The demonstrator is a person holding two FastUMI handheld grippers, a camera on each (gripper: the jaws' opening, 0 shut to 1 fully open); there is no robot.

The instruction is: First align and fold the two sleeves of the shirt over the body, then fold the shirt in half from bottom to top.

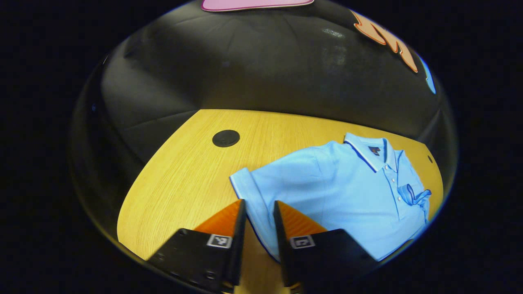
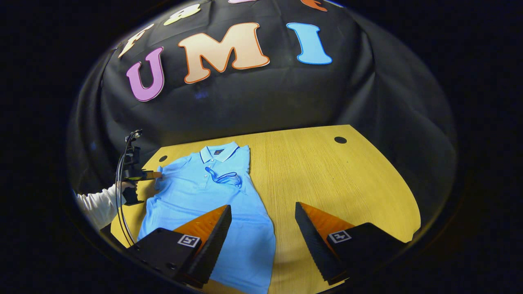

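A yellow wooden table (image 2: pixel 327 171) stood before black cloth. The light blue polo shirt (image 2: pixel 212 204) lay flat at centre-left of the right gripper view. The left gripper (image 1: pixel 260 216) was nearly closed at the sleeve (image 1: pixel 253 192) — whether it gripped the cloth, I cannot tell. The right gripper (image 2: pixel 263 228) was spread wide over the hem.

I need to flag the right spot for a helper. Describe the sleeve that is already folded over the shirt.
On the yellow wooden table lies a light blue polo shirt, collar toward the black cloth wall. Below the collar, a folded short sleeve lies across the chest beside the button placket. Its dark-edged cuff marks it out from the flat body fabric.
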